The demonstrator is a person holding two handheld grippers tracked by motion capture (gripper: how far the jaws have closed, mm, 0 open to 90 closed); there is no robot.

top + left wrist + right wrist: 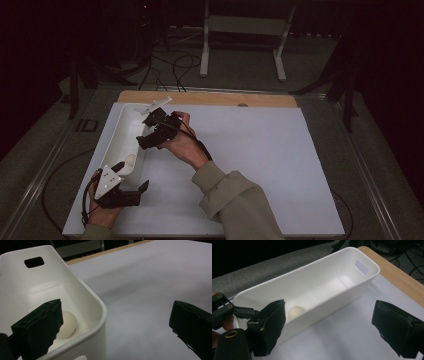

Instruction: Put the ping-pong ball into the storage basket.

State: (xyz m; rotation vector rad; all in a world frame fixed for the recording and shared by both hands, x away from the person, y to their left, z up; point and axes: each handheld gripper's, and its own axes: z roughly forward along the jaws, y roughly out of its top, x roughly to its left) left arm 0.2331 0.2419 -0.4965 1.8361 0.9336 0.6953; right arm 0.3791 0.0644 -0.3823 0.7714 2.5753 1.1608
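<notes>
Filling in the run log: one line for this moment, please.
left gripper: open, astride near rim | right gripper: open, beside bin | long white plastic bin: on table | small cream ball: inside bin

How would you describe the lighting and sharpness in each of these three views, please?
High view: dim, the surroundings nearly black, the white table sheet greyish. Left gripper view: brighter, the near tongs soft, a broad shadow band across the sheet. Right gripper view: evenly lit, the white bin and ball fairly sharp.

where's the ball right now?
The ball lies inside the white bin at its near end, on the table's left side, close to the open left gripper.
</notes>
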